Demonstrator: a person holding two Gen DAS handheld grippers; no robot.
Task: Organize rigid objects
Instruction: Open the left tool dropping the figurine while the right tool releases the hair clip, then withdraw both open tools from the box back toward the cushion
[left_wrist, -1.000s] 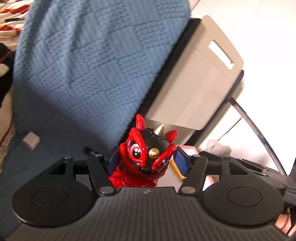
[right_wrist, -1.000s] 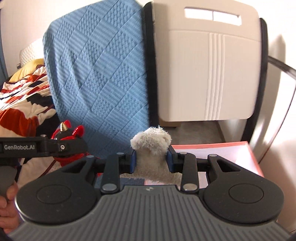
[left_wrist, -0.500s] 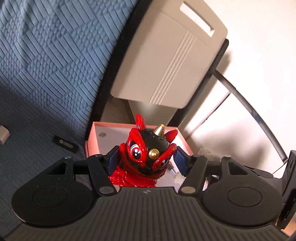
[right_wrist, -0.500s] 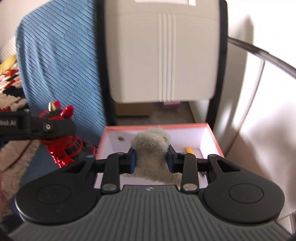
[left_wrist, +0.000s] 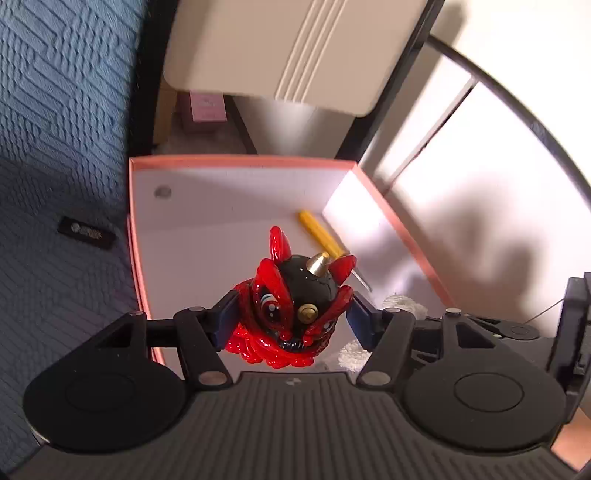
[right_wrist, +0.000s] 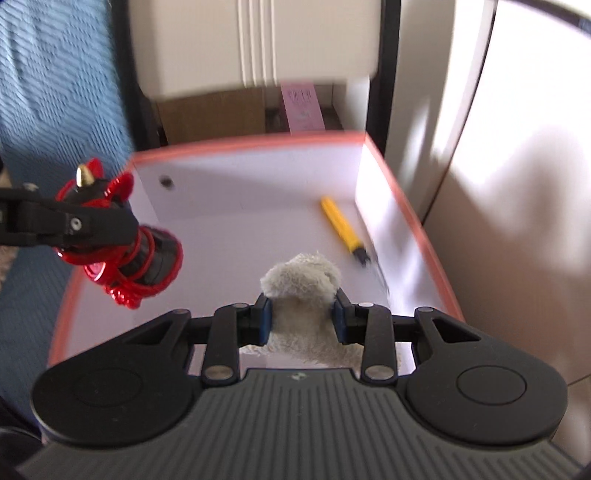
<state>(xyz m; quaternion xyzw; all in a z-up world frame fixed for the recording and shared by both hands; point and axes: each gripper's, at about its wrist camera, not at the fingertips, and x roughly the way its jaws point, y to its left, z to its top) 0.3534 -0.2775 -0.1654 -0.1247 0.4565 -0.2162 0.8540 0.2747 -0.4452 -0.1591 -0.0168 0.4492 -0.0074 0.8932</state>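
My left gripper (left_wrist: 291, 317) is shut on a glossy red and black horned monster figure (left_wrist: 291, 306), held above the near left part of an open pink-rimmed box (left_wrist: 240, 161). In the right wrist view the same figure (right_wrist: 122, 254) hangs over the box's left rim (right_wrist: 64, 302). My right gripper (right_wrist: 301, 317) is shut on a fluffy beige plush toy (right_wrist: 301, 280) above the box's near middle. A yellow utility knife (right_wrist: 341, 225) lies on the white box floor at the right; it also shows in the left wrist view, utility knife (left_wrist: 319, 232).
The box sits beside a blue quilted cover (left_wrist: 55, 110) with a small black tag (left_wrist: 86, 232) on it. Behind the box stands a beige panel in a black frame (right_wrist: 251, 40). A white wall (right_wrist: 517, 184) and a dark curved rod (left_wrist: 517, 110) lie to the right.
Both grippers have moved forward and down with their toys, from in front of the blue cover to above the open box. Their grips are unchanged.
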